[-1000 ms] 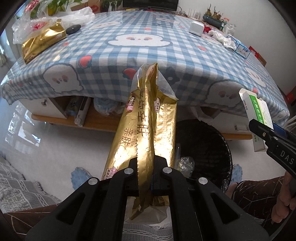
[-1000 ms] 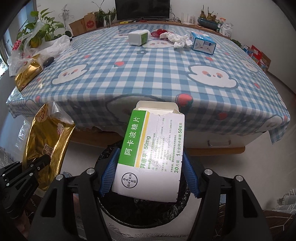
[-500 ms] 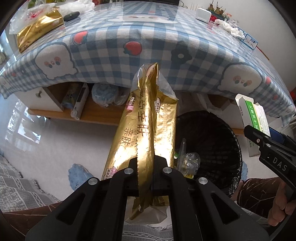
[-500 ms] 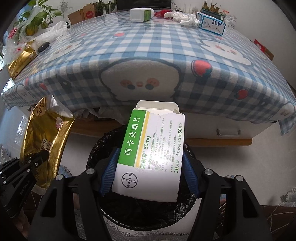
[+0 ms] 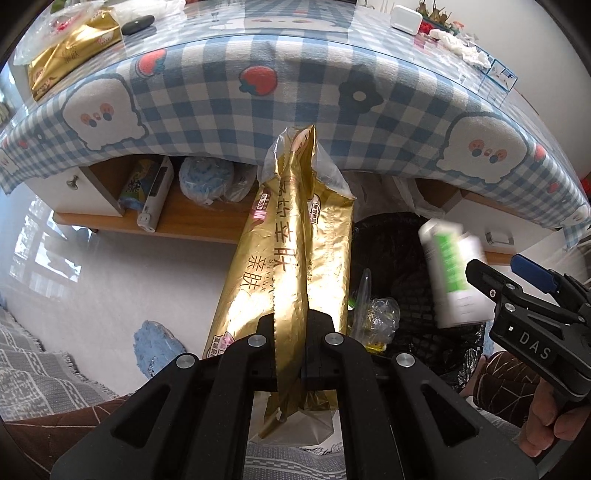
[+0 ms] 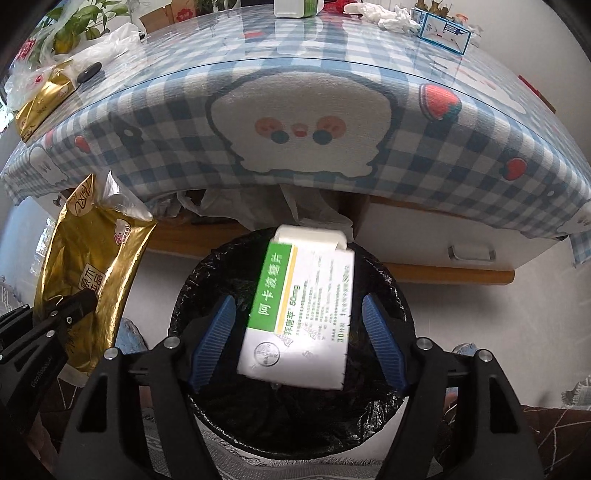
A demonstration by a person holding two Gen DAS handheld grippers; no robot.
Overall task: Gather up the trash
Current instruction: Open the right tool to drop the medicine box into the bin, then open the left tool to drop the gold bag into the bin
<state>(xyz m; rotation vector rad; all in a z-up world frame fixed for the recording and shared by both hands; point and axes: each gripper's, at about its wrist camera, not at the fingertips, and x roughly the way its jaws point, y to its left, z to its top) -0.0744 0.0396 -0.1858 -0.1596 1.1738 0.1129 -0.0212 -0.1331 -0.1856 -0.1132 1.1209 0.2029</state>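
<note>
A white medicine box [image 6: 299,317] with a green stripe hangs tilted and blurred, seemingly loose, above the black-lined bin [image 6: 391,417]. At its nine o'clock, a crumpled gold foil wrapper [image 5: 295,258] stands upright, pinched low.

Gold wrapper [image 5: 291,258] pinched in left hand-held gripper [image 5: 290,332], beside bin [image 5: 402,266].

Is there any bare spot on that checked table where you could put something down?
Yes: the wide middle of the tablecloth lies bare, between the gold packet with plastic bags at its left end and the far edge's white container, crumpled tissue and blue box. Below the table, the shelf is crowded.
</note>
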